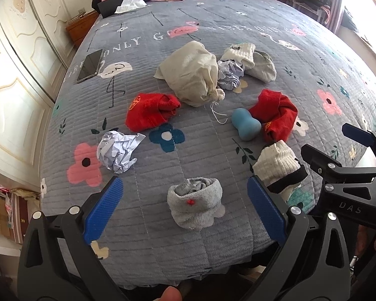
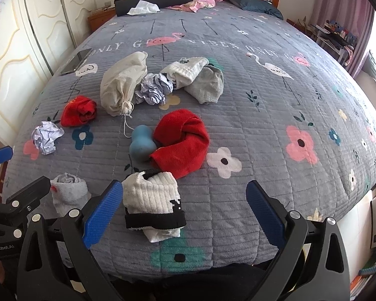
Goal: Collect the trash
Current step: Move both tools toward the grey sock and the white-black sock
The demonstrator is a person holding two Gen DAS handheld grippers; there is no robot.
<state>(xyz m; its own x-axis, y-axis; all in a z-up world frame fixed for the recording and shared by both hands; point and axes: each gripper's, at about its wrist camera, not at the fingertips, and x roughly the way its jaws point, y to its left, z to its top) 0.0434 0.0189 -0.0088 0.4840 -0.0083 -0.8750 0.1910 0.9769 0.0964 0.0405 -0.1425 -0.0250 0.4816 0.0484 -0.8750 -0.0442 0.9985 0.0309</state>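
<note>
Both sets of tongs hovered low over the near edge of the bed (image 1: 263, 57), jaws spread wide, nothing held. Left tongs (image 1: 185, 205) framed a rolled grey sock (image 1: 194, 204) lying between the blue pads, untouched. Right tongs (image 2: 184, 207) stood over a white sock with a black cuff (image 2: 154, 207), just beside the left pad, likewise not gripped.

Trash lay further in: one crumpled paper ball (image 1: 119, 151) off to the left, near a red sock (image 1: 150, 110); a second paper ball (image 2: 153, 87) wedged between a drawstring cloth bag (image 2: 124, 82) and a pile of pale socks (image 2: 195, 77). Probably the bag meant as the trash holder, hence placed mid-bed within reach of both hands. Also scattered about: a blue gourd-shaped object (image 2: 140, 145) touching another red sock (image 2: 183, 140), and a phone (image 1: 90, 65) toward the left edge. Likely start of the task, nothing collected yet.
</note>
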